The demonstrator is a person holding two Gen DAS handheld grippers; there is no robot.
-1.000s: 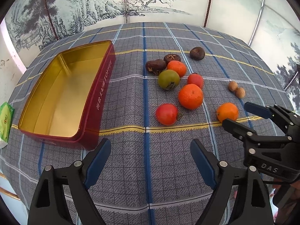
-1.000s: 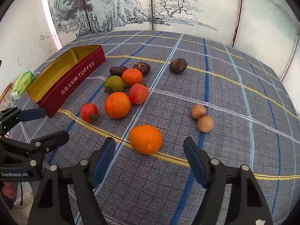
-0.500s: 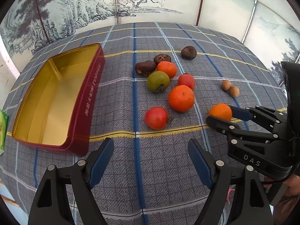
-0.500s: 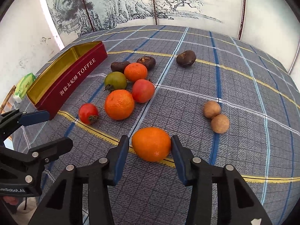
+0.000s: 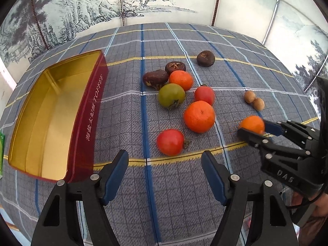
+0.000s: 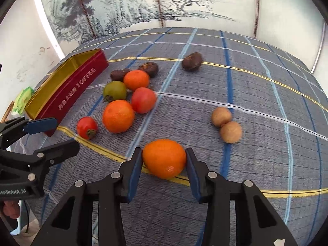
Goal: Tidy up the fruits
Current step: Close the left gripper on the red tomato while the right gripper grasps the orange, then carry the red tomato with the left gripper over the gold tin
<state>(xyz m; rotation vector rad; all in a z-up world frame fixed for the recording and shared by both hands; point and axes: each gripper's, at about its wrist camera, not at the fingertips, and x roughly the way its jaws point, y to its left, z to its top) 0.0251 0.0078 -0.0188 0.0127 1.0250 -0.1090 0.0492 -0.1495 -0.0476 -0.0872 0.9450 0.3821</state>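
Right claw [image 6: 164,160] clamped across orange [image 6: 164,158] at widest girth; left claw [image 5: 165,166] closing, empty; peel probably soft, round, roll-prone.

The red tin [image 6: 67,94], at ten o'clock in the right wrist view, carries "TOFFEE" in pale capitals after small Chinese characters too fine to read. The right gripper [image 5: 255,130], at three o'clock in the left view, bears "DAS".

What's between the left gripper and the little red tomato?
Nothing but bare checked cloth between the left gripper and the small red tomato, seen in the left wrist view.
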